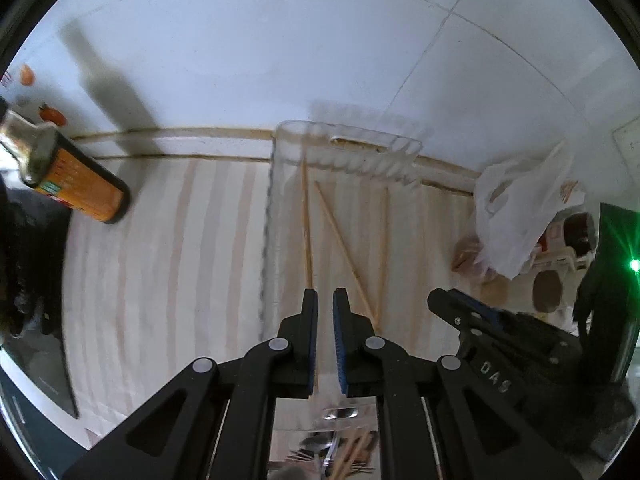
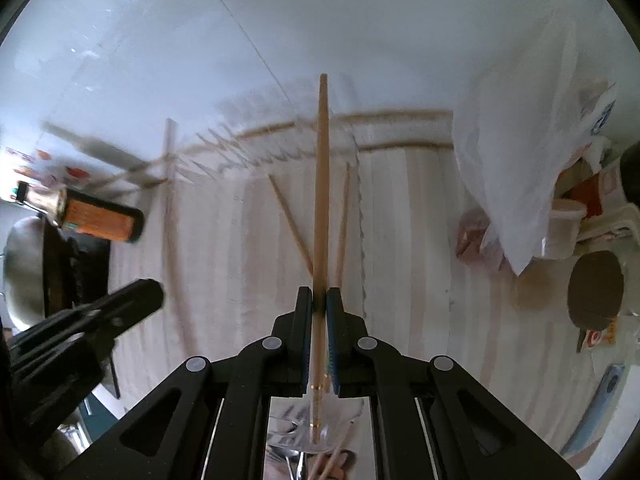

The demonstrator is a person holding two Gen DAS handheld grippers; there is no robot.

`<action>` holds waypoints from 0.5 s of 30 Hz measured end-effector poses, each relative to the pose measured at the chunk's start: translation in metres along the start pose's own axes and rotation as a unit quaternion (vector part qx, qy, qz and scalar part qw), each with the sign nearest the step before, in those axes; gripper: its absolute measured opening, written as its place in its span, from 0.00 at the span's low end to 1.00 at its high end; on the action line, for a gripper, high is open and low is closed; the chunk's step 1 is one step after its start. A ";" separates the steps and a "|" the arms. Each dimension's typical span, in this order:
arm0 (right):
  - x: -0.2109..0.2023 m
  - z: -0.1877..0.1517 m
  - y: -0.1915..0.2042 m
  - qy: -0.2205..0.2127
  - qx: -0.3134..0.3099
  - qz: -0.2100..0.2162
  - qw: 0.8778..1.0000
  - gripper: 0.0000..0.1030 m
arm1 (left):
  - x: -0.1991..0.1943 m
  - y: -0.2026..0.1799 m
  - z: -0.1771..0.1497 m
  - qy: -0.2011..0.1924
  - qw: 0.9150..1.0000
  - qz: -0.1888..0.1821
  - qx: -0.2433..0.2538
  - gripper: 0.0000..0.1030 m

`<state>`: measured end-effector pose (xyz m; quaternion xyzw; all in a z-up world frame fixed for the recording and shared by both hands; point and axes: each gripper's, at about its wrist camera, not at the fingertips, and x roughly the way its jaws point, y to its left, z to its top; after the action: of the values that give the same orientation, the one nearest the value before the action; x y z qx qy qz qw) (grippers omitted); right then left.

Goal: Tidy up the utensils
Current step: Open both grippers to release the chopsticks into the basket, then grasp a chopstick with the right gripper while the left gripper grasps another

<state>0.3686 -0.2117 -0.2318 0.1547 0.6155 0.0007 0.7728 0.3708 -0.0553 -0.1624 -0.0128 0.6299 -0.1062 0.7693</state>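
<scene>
A clear plastic organizer tray [image 1: 352, 148] lies on the striped cloth by the wall, with three wooden chopsticks [image 1: 344, 240] inside. My left gripper [image 1: 325, 300] hovers over the tray's near end, jaws a narrow gap apart, holding nothing. My right gripper [image 2: 319, 300] is shut on a wooden chopstick [image 2: 322, 184] that points forward over the tray [image 2: 280, 152], where two chopsticks [image 2: 290, 224] show. The right gripper also shows in the left wrist view [image 1: 480, 320], to the right of the tray.
An orange-labelled sauce bottle [image 1: 76, 180] stands to the left, next to a dark stove [image 1: 32, 280]. A white plastic bag [image 1: 520, 208] and food containers [image 2: 568, 224] crowd the right. A brown round lid [image 2: 596, 288] lies near them. A tiled wall [image 1: 320, 60] is behind.
</scene>
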 end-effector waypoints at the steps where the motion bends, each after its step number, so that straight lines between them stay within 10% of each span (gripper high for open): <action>1: 0.002 -0.001 -0.002 0.005 0.004 0.006 1.000 0.20 | -0.003 0.001 -0.002 -0.007 1.000 0.009 0.003 0.09; 4: -0.005 -0.008 -0.010 -0.006 0.010 -0.002 1.000 0.32 | -0.020 0.005 -0.014 -0.042 0.998 0.044 0.007 0.27; 6: -0.018 -0.014 -0.015 -0.019 0.011 -0.004 1.000 0.33 | -0.033 0.009 -0.028 -0.070 0.995 0.067 0.007 0.60; 15: -0.067 -0.073 -0.036 -0.098 0.029 -0.015 0.995 0.63 | -0.050 0.034 -0.091 -0.132 0.986 0.100 -0.011 1.00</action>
<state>0.2762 -0.2412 -0.1904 0.1676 0.5388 -0.0438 0.8244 0.2779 -0.0030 -0.1385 0.0279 0.5217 -0.0199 0.8524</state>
